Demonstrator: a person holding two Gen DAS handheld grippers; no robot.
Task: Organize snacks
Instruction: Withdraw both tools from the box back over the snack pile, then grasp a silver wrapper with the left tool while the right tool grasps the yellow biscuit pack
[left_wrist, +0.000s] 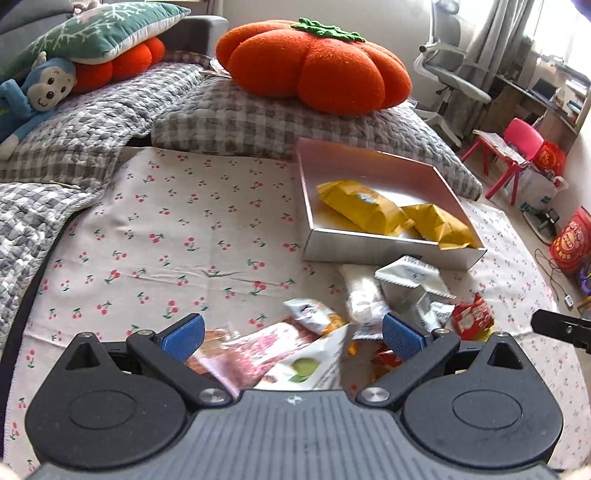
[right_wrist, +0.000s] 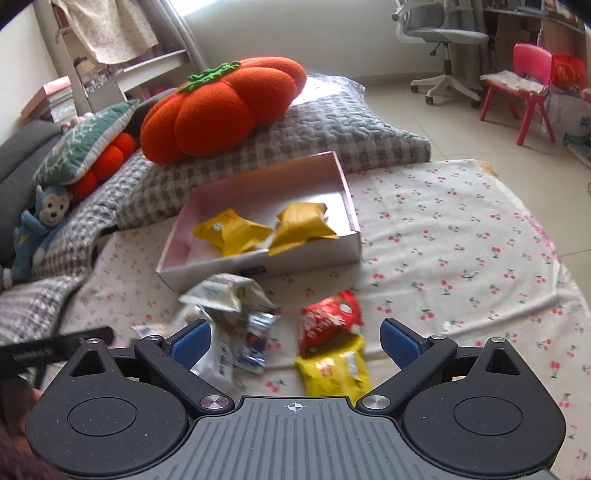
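Note:
A shallow pale pink box sits on the cherry-print cloth and holds two yellow snack packets. In front of it lies a loose pile: white packets, a red packet, a yellow packet, and a pink and white bag. My left gripper hangs open just above the pile's near packets, nothing between its blue pads. Open too is my right gripper, which straddles the red and yellow packets without touching them.
A large orange pumpkin cushion rests on a grey checked pillow behind the box. More cushions and a blue plush monkey lie at the left. A pink child's chair and an office chair stand on the floor beyond.

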